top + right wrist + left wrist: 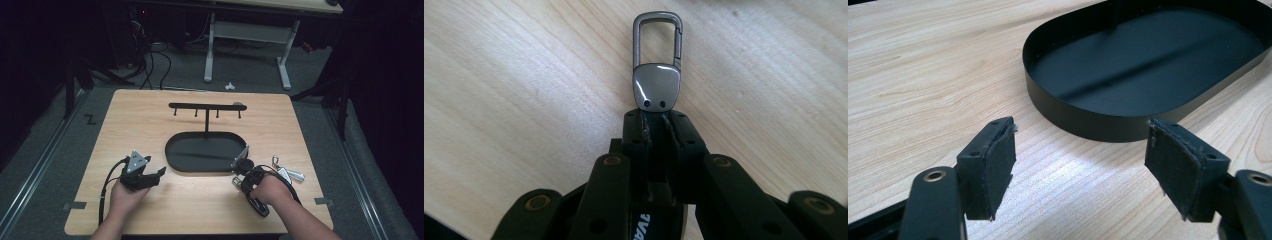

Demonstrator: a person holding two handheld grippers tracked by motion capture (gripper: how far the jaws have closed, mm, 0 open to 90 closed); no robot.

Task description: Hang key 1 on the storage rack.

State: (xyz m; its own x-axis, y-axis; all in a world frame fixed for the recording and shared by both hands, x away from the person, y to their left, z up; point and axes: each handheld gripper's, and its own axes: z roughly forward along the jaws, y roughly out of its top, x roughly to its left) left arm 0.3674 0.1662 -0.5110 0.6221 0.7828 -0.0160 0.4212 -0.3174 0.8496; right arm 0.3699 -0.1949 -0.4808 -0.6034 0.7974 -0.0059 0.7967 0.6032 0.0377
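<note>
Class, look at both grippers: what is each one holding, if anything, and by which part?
The right gripper holds a metal carabiner keychain by the lower end of its body, clip loop pointing away. The left gripper is open and holds nothing.

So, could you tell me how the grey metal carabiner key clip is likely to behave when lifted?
The grey metal carabiner key clip looks rigid, so it probably won't flop. Its polished plate seems slippery, and the right gripper pinches only its end, so it may pivot. Flat-sided, it is unlikely to roll.
</note>
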